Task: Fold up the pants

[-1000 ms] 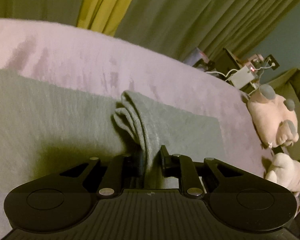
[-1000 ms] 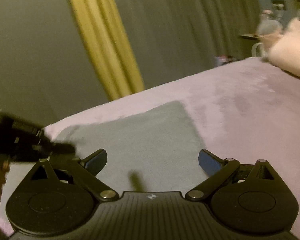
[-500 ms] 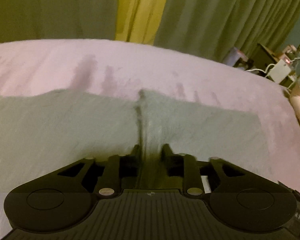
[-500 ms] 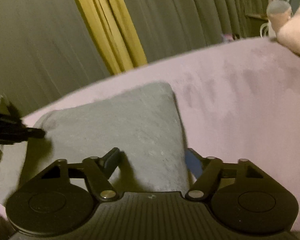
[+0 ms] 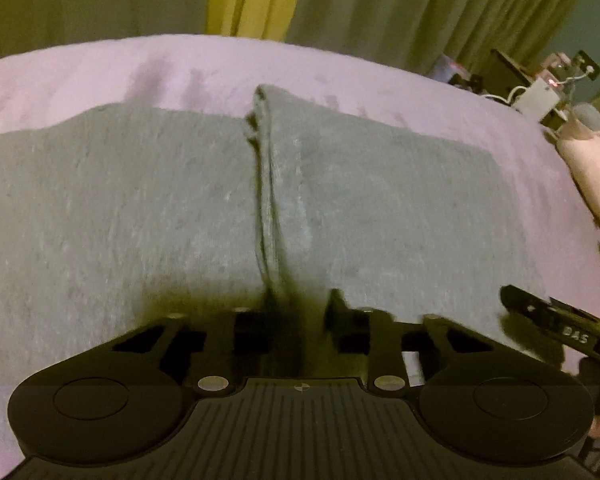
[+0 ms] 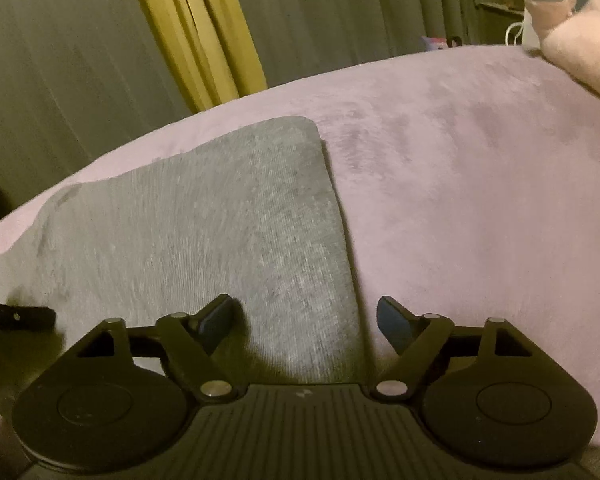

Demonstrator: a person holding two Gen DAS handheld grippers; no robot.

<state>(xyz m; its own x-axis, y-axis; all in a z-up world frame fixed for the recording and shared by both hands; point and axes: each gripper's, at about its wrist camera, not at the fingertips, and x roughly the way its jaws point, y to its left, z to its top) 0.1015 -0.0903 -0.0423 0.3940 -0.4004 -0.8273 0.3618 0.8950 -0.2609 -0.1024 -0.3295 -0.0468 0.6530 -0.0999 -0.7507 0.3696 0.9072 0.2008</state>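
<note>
Pants (image 5: 380, 208) of soft grey knit, flat on pink blanket (image 5: 140, 68); probably light, limp. Left gripper (image 5: 300, 312) nearly closed, pinching raised fold. Right gripper (image 6: 304, 322) wide apart, holding nothing, astride right edge: good grasp place.

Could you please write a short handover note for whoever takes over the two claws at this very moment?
Left claw: shut on a pinched ridge of the grey pants, near their close edge.
Right claw: open, with nothing in it; its fingers straddle the right edge of the pants.
Pants: lying on the pink blanket, already folded into a compact rectangular block. A raised crease runs away from the left claw.
Plush toys sit at the far right, clear of the work.
Left to do: probably grip the right edge with the right claw, bring that side over, then smooth the crease.
</note>
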